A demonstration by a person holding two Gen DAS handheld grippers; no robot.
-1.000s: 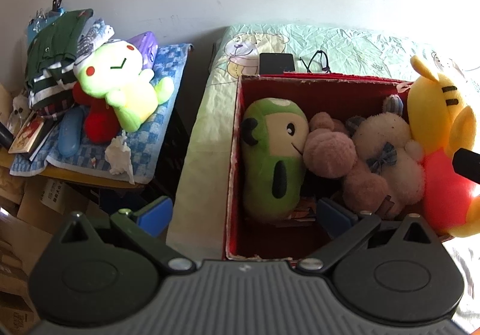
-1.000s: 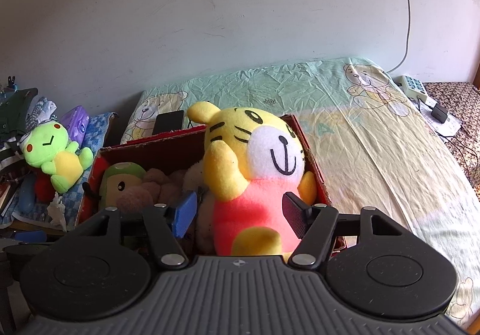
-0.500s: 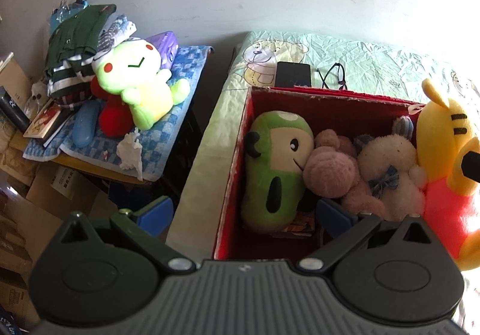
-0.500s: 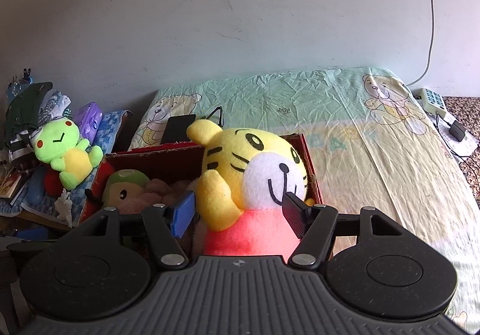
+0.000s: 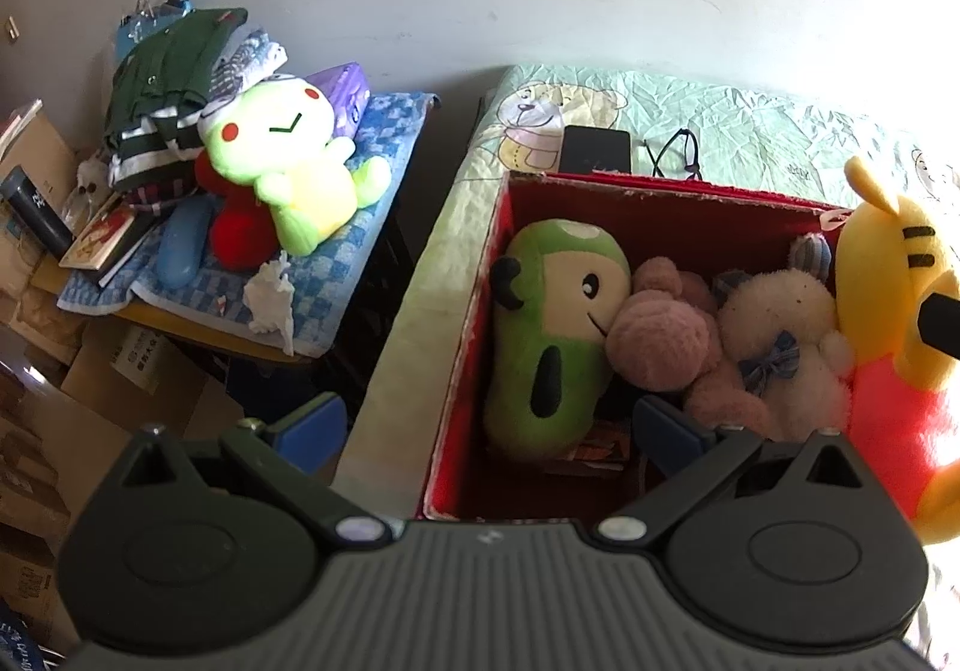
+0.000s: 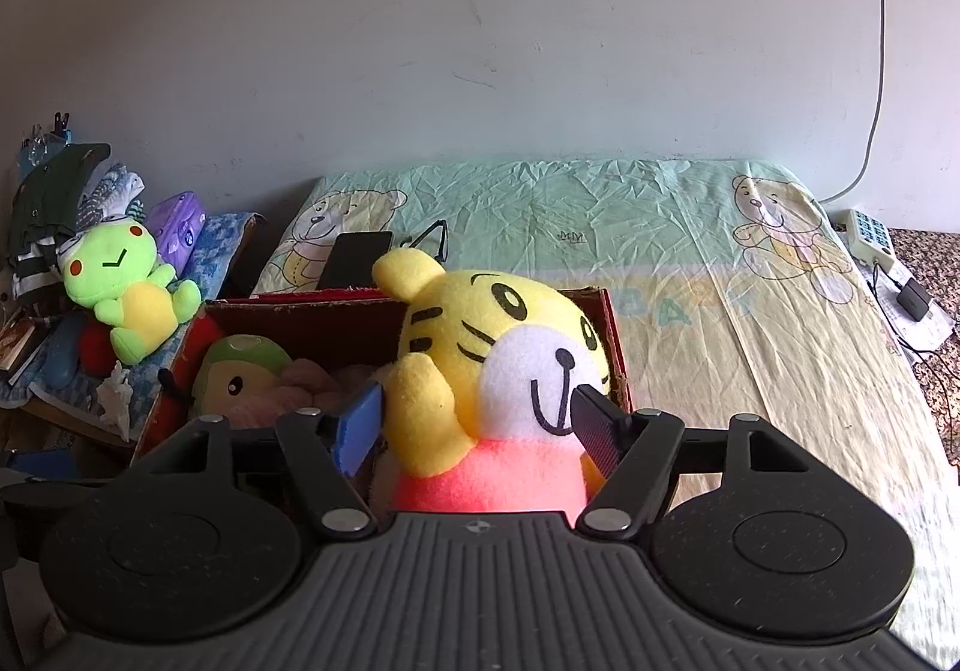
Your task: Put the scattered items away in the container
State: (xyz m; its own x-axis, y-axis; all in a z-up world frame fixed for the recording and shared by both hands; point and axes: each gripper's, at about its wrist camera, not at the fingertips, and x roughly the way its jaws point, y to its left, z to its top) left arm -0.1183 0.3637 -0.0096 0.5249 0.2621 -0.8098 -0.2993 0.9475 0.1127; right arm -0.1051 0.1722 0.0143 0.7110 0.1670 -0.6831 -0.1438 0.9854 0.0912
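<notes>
A red box (image 5: 660, 185) stands on the bed with a green plush (image 5: 552, 335), a pink plush (image 5: 660, 335) and a white plush (image 5: 774, 323) inside. At its right end sits a yellow tiger plush (image 6: 480, 347) in a pink shirt, upright. My right gripper (image 6: 474, 425) is open, its fingers flanking the tiger's chin; one black finger (image 5: 939, 318) shows against the tiger's face (image 5: 888, 281). My left gripper (image 5: 489, 431) hovers open over the box's near left corner, holding nothing. A lime-green frog plush (image 5: 288, 167) lies on the side table to the left.
The side table has a blue checked cloth (image 5: 372, 179), a pile of clothes (image 5: 174, 83), a crumpled tissue (image 5: 270, 299) and books. A black phone (image 5: 594, 149) and glasses (image 5: 678, 155) lie behind the box. A power strip (image 6: 870, 233) sits at the bed's far right.
The right gripper has risen along the tiger, from its waist to its chin, while the toy stays in the box. The left view has swung slightly toward the side table.
</notes>
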